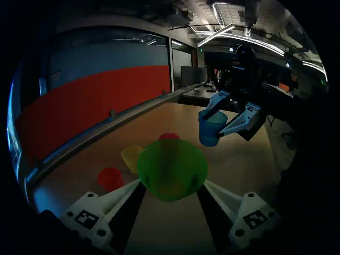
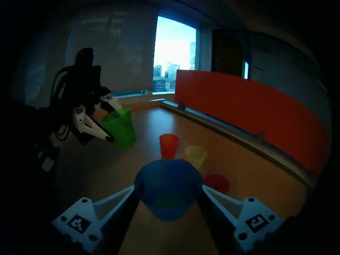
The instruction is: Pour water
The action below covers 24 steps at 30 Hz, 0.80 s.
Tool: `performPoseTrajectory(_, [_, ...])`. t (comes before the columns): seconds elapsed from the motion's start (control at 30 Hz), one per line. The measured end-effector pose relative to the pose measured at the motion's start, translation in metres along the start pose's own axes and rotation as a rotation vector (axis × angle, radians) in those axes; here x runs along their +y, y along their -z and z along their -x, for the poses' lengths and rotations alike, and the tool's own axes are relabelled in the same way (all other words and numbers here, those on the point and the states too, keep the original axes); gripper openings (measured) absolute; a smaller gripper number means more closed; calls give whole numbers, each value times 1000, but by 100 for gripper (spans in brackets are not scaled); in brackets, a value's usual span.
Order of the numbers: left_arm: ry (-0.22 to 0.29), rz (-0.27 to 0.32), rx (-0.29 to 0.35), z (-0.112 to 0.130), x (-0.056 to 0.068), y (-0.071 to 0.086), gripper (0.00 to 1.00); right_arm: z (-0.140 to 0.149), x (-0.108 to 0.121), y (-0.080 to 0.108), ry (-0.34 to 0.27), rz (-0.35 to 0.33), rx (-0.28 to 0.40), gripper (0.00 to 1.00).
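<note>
Low at centre frame, the left gripper (image 1: 171, 187) clamps the green cup (image 1: 172, 165). The right gripper (image 2: 169, 193) likewise grips the blue cup (image 2: 168, 180). Bringing the rims close, then tilting slowly, should avoid spills.

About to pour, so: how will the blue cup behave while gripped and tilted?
The blue cup looks like thin translucent plastic, so probably light and slightly squashable in the right gripper. Its smooth tapered wall might slip when tilted.

The wooden table (image 2: 255, 170) bears far red cup (image 2: 169, 145), yellow cup (image 2: 196, 156) and near red cup (image 2: 216, 182).
</note>
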<state>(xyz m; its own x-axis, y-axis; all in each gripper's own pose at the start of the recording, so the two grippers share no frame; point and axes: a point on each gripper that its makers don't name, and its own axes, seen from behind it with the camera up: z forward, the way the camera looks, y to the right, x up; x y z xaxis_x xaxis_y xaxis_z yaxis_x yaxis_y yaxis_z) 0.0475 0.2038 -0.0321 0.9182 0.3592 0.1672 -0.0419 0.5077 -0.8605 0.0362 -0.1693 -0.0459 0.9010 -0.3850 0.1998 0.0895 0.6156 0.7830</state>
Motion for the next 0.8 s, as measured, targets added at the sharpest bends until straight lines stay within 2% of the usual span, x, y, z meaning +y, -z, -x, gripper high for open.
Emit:
performPoseTrajectory(0.37, [0, -17, 37, -13, 2, 12, 80, -16, -11, 6, 8, 5, 49, 89])
performPoseTrajectory(0.8, [28, -33, 108, -23, -3, 16, 80, -37, -14, 7, -16, 13, 152, 89])
